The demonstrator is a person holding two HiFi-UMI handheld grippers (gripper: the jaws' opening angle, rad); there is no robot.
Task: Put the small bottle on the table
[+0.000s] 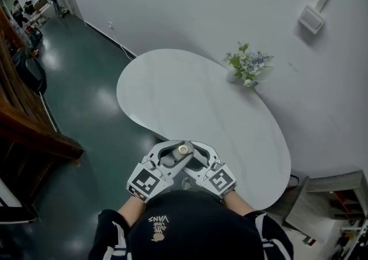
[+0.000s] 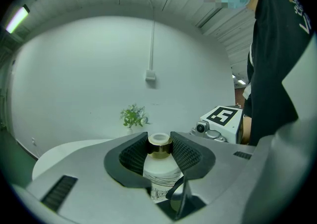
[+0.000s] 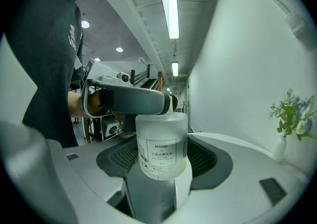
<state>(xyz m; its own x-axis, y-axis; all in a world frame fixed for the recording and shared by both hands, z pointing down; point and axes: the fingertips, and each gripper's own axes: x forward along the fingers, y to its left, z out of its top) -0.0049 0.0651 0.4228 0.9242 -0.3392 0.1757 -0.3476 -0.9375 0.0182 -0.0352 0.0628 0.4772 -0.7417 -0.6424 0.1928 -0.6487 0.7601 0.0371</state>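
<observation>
Status: small bottle (image 1: pixel 183 150) is held in the air above the near edge of the white counter (image 1: pixel 190 98), not resting on it. My left tool (image 2: pixel 159 149) pinches its gold collar; my right tool (image 3: pixel 162 154) is clamped on the frosted body. Flower vase (image 1: pixel 247 66) stands far right, well apart.

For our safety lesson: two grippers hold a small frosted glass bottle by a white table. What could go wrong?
1. The left gripper pinches only the gold collar of the small frosted glass bottle; that narrow band might slip.
2. The right gripper clamps its body, so uneven pulls could twist it loose.
3. It hangs at the near edge of the white oval table; set there, it might tip onto the green floor.
</observation>
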